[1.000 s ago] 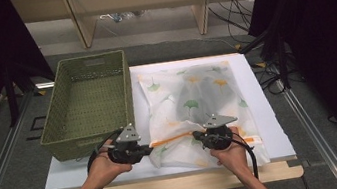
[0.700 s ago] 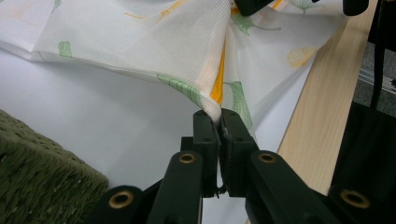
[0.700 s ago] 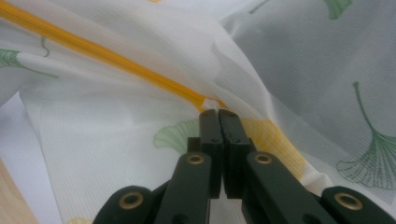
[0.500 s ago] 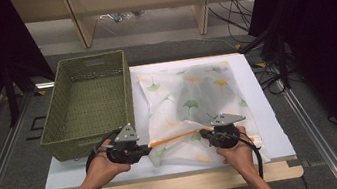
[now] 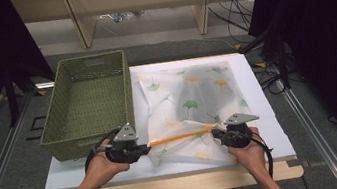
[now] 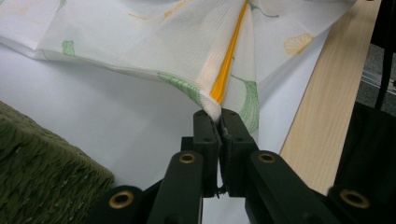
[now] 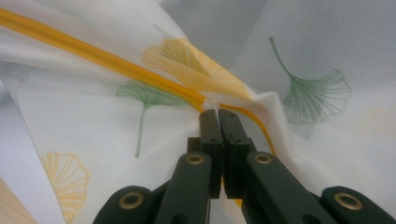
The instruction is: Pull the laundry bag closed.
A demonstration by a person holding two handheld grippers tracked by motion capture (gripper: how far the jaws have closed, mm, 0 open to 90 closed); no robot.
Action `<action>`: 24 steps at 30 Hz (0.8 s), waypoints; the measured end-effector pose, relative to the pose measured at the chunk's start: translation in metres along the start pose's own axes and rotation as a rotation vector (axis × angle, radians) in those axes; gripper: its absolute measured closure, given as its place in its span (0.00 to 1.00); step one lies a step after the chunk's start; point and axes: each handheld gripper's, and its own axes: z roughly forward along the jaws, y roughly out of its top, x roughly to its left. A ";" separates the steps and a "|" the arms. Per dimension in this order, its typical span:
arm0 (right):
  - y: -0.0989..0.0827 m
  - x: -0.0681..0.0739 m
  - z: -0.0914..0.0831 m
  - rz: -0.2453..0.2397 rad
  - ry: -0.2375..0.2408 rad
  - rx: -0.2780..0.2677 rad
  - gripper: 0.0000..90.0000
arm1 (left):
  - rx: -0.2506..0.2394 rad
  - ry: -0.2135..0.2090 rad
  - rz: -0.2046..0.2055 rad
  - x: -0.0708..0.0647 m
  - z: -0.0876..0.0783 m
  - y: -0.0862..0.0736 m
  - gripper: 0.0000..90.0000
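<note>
From above, a white cloth [image 5: 193, 106] printed with ginkgo leaves lies on the white bench [image 5: 265, 110] beside a green basket [image 5: 89, 103], its orange-edged near hem stretched between the left claw [image 5: 145, 149] and right claw [image 5: 216, 136]. Along the left claw [image 6: 218, 115], the jaws pinch the hem's corner. Along the right claw [image 7: 217, 112], the jaws are pressed together on the cloth [image 7: 116, 135] at its orange band.

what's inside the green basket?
Nothing visible: the green basket shows a bare woven floor in the high view. Its near wall hides the strip of floor just behind it. The leaf-print cloth lies beside it on the white board, pinched by the left gripper and right gripper.
</note>
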 end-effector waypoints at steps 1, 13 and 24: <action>-0.001 -0.001 -0.002 -0.001 -0.001 -0.002 1.00 | 0.000 0.000 0.001 0.000 0.000 0.000 0.96; 0.003 0.004 -0.001 -0.022 0.016 -0.034 1.00 | 0.006 0.042 -0.039 0.013 -0.004 -0.005 0.95; 0.006 0.004 0.018 -0.038 0.022 -0.001 1.00 | 0.015 0.024 -0.133 0.017 0.008 -0.012 0.77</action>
